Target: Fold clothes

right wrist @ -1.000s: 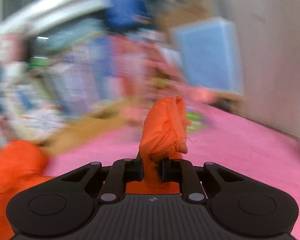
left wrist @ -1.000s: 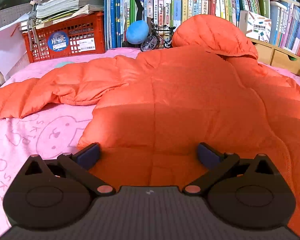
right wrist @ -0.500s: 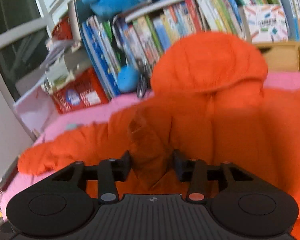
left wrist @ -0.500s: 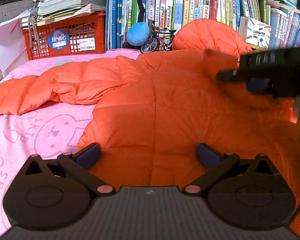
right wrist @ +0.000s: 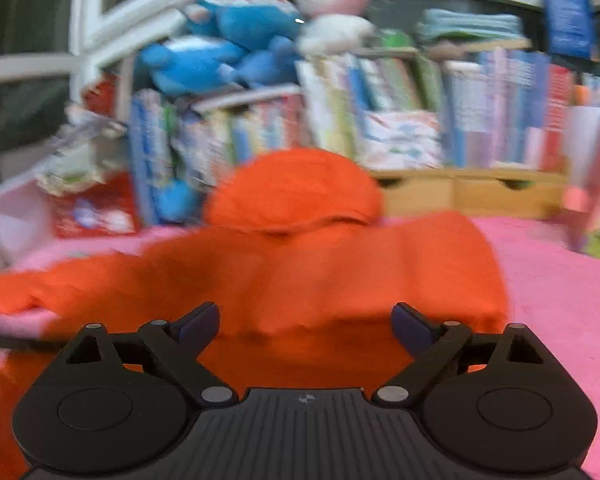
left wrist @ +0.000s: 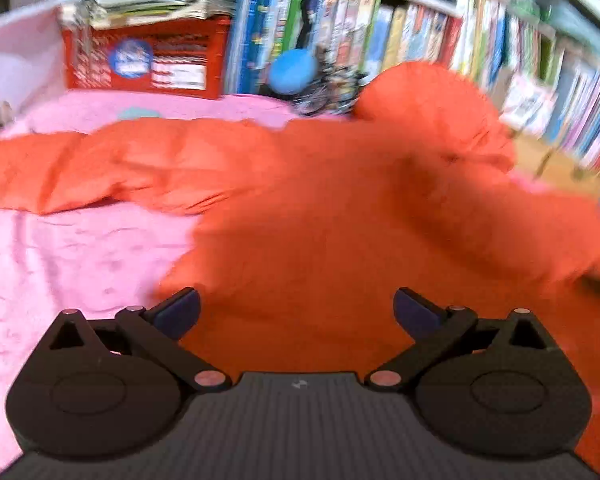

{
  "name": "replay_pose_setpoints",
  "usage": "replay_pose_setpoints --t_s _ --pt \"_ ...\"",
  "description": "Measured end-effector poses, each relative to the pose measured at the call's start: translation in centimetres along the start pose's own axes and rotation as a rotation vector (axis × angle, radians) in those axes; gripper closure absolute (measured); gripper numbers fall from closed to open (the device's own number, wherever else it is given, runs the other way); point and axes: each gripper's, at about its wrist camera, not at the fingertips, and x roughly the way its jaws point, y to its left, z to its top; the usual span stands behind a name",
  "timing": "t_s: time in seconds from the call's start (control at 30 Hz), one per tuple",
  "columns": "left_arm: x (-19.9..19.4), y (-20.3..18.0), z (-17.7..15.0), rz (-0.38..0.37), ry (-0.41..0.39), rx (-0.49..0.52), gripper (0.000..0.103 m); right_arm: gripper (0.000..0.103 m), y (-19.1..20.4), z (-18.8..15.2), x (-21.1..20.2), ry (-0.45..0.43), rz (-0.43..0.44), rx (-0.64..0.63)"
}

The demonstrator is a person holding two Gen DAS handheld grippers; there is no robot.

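An orange puffer jacket [left wrist: 320, 216] lies spread on the pink bedsheet [left wrist: 76, 252], hood [left wrist: 424, 96] toward the bookshelf. Its left sleeve [left wrist: 92, 168] stretches out flat to the left. The right sleeve lies folded over the body, leaving a straight right edge [right wrist: 488, 276]. My left gripper [left wrist: 296, 308] hovers open over the jacket's near hem, nothing between its fingers. My right gripper [right wrist: 304, 324] is open too, above the jacket body [right wrist: 300, 276], holding nothing. Both views are motion-blurred.
A red crate [left wrist: 148, 60] with stacked papers stands at the back left. Books fill the shelf [right wrist: 420, 112] behind the bed, with blue plush toys [right wrist: 220, 52] on top. A blue ball [left wrist: 294, 72] and wooden drawers [right wrist: 472, 196] sit behind the hood.
My right gripper carried the right sleeve across the jacket, let it go and opened, then drew back. The left gripper stayed open and shifted slightly.
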Motion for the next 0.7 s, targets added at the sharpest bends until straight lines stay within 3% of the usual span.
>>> replay_pose_setpoints --t_s 0.07,0.13,0.3,0.37,0.43,0.5,0.7 --pt "-0.6 -2.3 1.5 -0.064 -0.026 0.028 0.000 0.010 -0.7 -0.4 -0.4 -0.015 -0.037 0.009" --pt "0.2 -5.0 2.4 -0.042 -0.080 0.113 0.000 0.011 -1.3 -0.9 -0.9 -0.030 -0.074 0.018" --pt "7.1 -9.7 3.3 0.172 -0.073 0.258 0.000 0.011 -3.0 -2.0 -2.0 -0.067 -0.166 0.041" --pt "9.6 -9.7 2.8 0.284 -0.081 0.312 0.000 0.011 -3.7 -2.4 -2.4 -0.081 -0.201 0.051" --pt "10.5 -8.8 2.6 0.388 -0.137 0.352 0.000 0.011 -3.9 -2.3 -1.9 -0.066 -0.206 0.070" --pt "11.0 -7.7 3.3 0.453 -0.157 0.367 0.000 0.011 -4.3 -2.3 -1.6 -0.044 -0.212 0.086" --pt "11.9 -5.7 3.3 0.422 -0.141 0.328 0.000 0.011 -5.4 -2.5 -0.9 0.000 -0.226 0.138"
